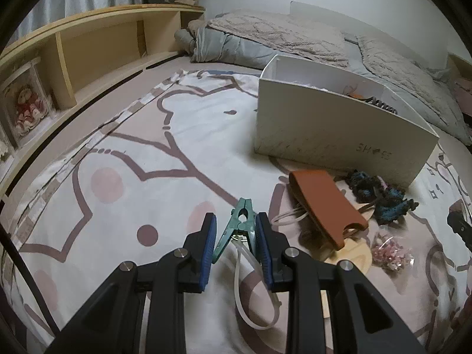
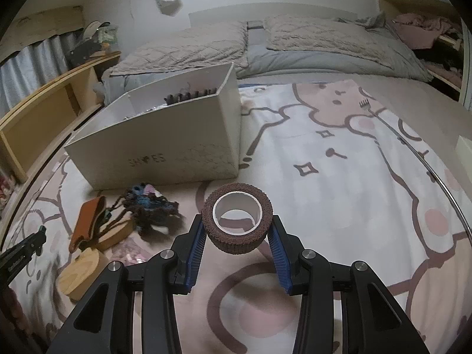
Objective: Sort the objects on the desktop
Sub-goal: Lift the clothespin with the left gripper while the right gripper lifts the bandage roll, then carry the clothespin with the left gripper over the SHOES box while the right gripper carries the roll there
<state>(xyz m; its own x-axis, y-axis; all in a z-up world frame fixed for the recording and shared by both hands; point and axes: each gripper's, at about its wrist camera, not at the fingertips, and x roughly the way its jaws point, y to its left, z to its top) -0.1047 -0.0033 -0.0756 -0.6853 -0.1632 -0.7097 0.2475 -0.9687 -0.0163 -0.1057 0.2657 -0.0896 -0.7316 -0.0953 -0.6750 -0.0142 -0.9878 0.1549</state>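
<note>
Up close, the left gripper (image 1: 236,224) had its two blue-padded fingers (image 1: 209,250) closed around a green clothespin (image 1: 239,221). The clip's long axis ran forward, away from the camera, with its pinching nose pointing toward the far side of the bed and its handles splayed back between the pads. A loop of clear tubing (image 1: 253,292) hung from the clip and lay on the patterned sheet (image 1: 141,135) beneath.

To the right of that gripper, a brown leather case (image 1: 324,203) lay flat, its long axis slanting from the far left toward the near right. Beside it sat a dark blue knitted bundle (image 1: 377,194), a small clear bag of pink bits (image 1: 389,250), and a round wooden piece (image 1: 354,258) partly under the case. Behind them stood an open white shoe box (image 1: 339,129), with a dark comb-like item showing over its rim.

In the right wrist view, the right gripper (image 2: 237,221) was clamped on a roll of brown bandage tape (image 2: 237,218), pads pressing its left and right sides. The roll's hollow white core pointed upward and slightly toward the camera. It was held above the sheet, in front of the box's (image 2: 165,147) near right corner. A folded grey quilt (image 2: 324,47) lay across the head of the bed.
</note>
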